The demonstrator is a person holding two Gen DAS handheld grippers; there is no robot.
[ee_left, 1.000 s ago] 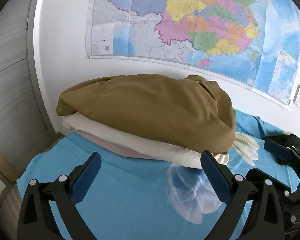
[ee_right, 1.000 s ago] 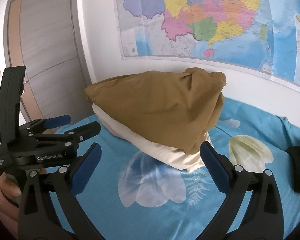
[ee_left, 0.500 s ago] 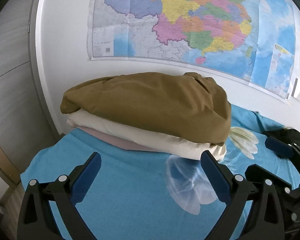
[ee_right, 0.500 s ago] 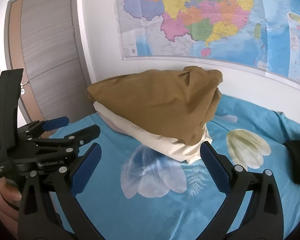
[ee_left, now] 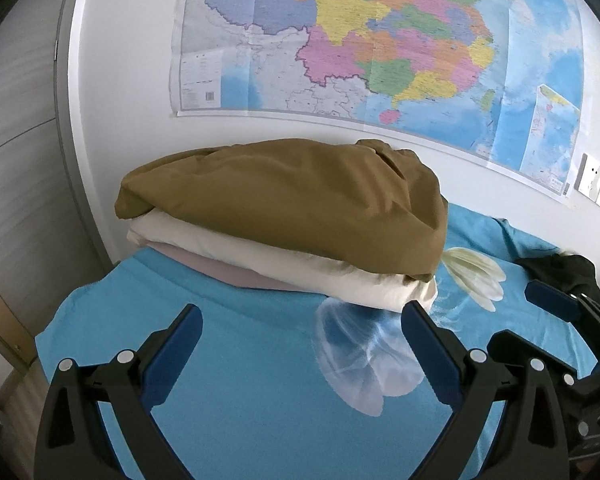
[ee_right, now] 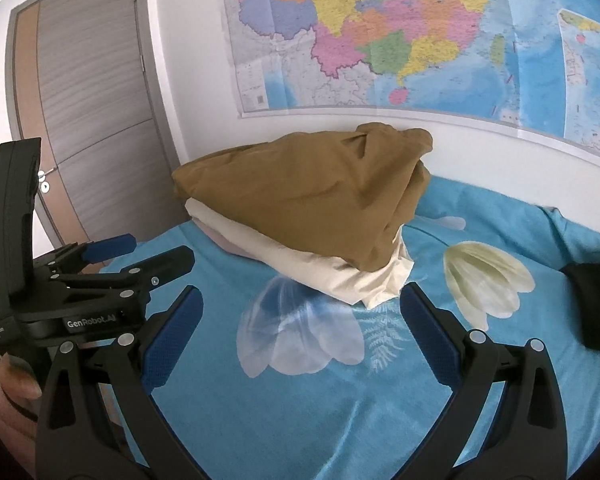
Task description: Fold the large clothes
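The stack (ee_left: 283, 232) of folded cloth, brown piece (ee_right: 300, 204) on top, cream (ee_right: 364, 280) under it, a pinkish layer (ee_left: 219, 268) lowest, lies at the far end of the bed (ee_left: 239, 360) against the wall, under the map (ee_left: 380, 48). Over the last second it has drawn away in both views and more blue sheet shows before it, so both claws have backed off. My guess is that this pile is done with and the dark garment (ee_right: 596, 304), crumpled well apart to the right, comes next.

Left gripper (ee_left: 300, 328): fingers wide apart, nothing held. Right gripper (ee_right: 300, 308): likewise spread and empty. They hover side by side above the sheet, touching no cloth.

No box, basket or other container shows; the bed alone bears the clothes
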